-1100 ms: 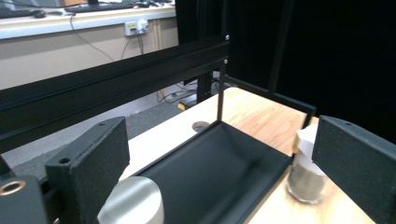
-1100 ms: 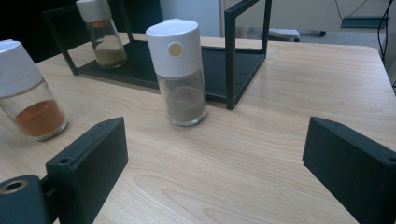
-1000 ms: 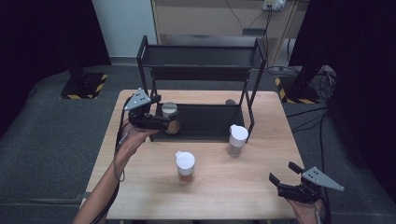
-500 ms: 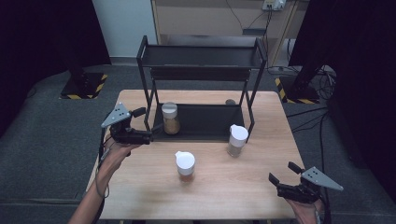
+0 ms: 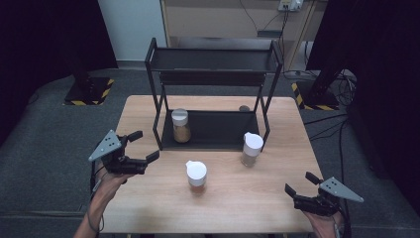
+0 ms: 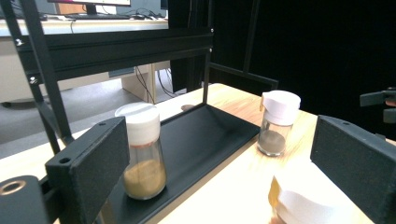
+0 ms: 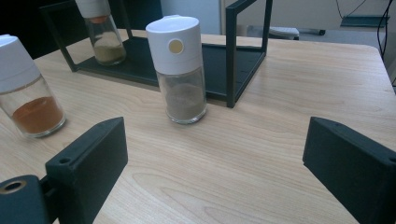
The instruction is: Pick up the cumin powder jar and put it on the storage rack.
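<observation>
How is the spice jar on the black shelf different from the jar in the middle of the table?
The shelf jar stands on the rack's bottom tray; the middle jar stands on the bare table. The shelf jar holds tan powder; the middle jar holds orange-red powder. Both are upright clear jars with white caps.

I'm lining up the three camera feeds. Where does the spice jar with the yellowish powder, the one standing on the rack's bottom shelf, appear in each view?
High view: the yellow-powder jar stands left of centre, at the left end of the bottom shelf.
Left gripper view: the jar is left of centre, close behind the left jaw.
Right gripper view: the jar is at the top left, its cap cut off.
Shared landmark: the black rack.
</observation>
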### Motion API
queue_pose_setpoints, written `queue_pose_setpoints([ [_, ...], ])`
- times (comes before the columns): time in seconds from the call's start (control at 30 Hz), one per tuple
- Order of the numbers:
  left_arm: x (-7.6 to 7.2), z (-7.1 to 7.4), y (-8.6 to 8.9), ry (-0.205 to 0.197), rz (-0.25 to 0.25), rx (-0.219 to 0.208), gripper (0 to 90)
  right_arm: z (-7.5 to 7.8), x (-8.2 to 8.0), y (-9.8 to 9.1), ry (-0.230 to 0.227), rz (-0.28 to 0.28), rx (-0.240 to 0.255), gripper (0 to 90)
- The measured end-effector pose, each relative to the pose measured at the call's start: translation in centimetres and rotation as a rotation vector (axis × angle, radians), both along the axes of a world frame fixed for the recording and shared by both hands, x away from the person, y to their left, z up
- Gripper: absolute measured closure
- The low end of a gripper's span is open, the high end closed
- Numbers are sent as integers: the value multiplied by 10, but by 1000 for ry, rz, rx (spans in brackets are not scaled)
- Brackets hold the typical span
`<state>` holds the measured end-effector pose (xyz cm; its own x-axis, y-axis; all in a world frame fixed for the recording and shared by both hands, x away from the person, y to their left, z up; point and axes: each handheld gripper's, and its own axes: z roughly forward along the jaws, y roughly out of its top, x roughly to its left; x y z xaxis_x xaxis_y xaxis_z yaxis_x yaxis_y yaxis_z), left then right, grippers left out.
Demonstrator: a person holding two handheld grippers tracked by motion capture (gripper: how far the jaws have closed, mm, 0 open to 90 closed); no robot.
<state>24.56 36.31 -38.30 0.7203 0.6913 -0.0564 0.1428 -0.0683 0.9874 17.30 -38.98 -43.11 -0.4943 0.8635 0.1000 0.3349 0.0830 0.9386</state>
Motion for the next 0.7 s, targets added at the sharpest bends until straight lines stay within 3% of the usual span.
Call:
queue_pose_setpoints([
  [0.37,-27,-28,10,12,30,19,36,0,0,1,2,-1,-3,64],
  [0.57,-36,-46,15,28,60,2,37,0,0,1,3,-2,-4,64],
  [0.7,-40,-54,13,28,79,12,38,1,0,1,3,-3,-7,64],
])
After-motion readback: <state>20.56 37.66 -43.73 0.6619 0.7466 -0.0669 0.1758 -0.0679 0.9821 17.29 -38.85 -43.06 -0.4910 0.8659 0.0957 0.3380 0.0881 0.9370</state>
